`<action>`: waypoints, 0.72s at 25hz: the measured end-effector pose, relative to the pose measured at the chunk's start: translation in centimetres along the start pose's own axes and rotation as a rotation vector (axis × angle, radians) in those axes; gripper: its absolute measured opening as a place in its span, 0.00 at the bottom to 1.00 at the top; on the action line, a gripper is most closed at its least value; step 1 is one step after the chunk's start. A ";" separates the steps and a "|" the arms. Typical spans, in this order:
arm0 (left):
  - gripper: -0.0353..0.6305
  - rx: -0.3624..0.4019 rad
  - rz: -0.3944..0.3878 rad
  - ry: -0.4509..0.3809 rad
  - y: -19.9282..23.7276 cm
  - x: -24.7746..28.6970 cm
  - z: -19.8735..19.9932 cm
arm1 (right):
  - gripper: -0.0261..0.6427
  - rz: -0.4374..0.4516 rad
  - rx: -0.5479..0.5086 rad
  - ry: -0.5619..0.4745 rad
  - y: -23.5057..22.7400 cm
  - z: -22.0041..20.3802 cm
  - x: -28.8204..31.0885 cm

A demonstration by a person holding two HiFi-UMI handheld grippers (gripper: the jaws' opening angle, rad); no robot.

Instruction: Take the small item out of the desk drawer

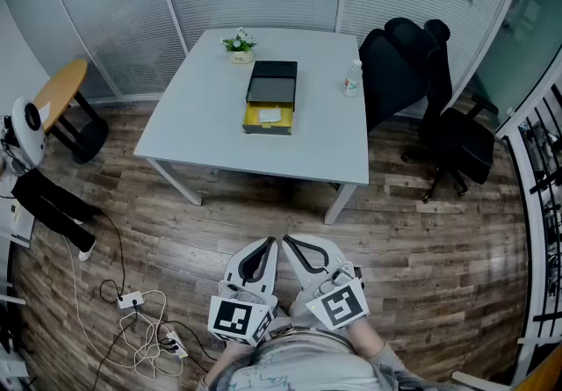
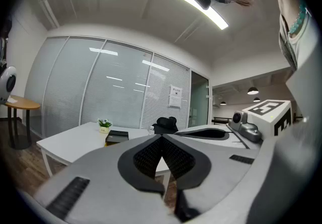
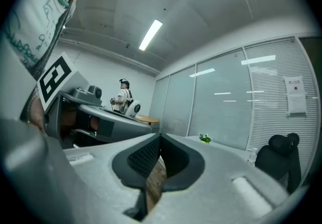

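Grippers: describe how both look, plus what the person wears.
The left gripper and right gripper match: pale grey moulded shells tapering to a point, with black ribbed pads lining a teardrop-shaped hollow. Each carries a cube at the rear with black-and-white square markers. The person wears a light top with teal print.

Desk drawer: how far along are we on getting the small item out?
Done: the drawer on the table stands open, with a pale small item lying in it. In hand: nothing; the left gripper and right gripper are both shut and empty, held near the person's body, short of the table. Left: approach, grasp the item and lift it out.
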State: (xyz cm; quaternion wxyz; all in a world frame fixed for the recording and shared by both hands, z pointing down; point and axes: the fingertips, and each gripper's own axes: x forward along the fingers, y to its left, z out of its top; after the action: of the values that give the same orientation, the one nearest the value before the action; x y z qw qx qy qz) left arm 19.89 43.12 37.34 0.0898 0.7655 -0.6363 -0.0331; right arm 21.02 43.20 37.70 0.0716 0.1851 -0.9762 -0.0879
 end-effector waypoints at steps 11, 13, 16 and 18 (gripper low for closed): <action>0.05 -0.004 0.009 0.000 -1.7 1.5 -1.0 | 0.04 0.007 0.038 -0.053 -2.1 -0.5 -1.8; 0.05 -0.015 0.013 0.003 -2.1 1.8 -1.3 | 0.04 0.021 0.030 -0.047 -2.3 -0.8 -1.9; 0.05 -0.020 0.016 0.012 -2.6 2.1 -2.1 | 0.04 0.024 0.032 -0.051 -2.8 -1.1 -2.0; 0.05 -0.020 0.023 0.012 -2.5 2.3 -2.2 | 0.04 0.027 0.034 -0.053 -3.1 -1.1 -1.9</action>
State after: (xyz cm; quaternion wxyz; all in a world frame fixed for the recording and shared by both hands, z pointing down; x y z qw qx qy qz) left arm 23.12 41.53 39.17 0.1015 0.7573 -0.6442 -0.0339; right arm 24.02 40.95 37.96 0.0438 0.1705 -0.9815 -0.0750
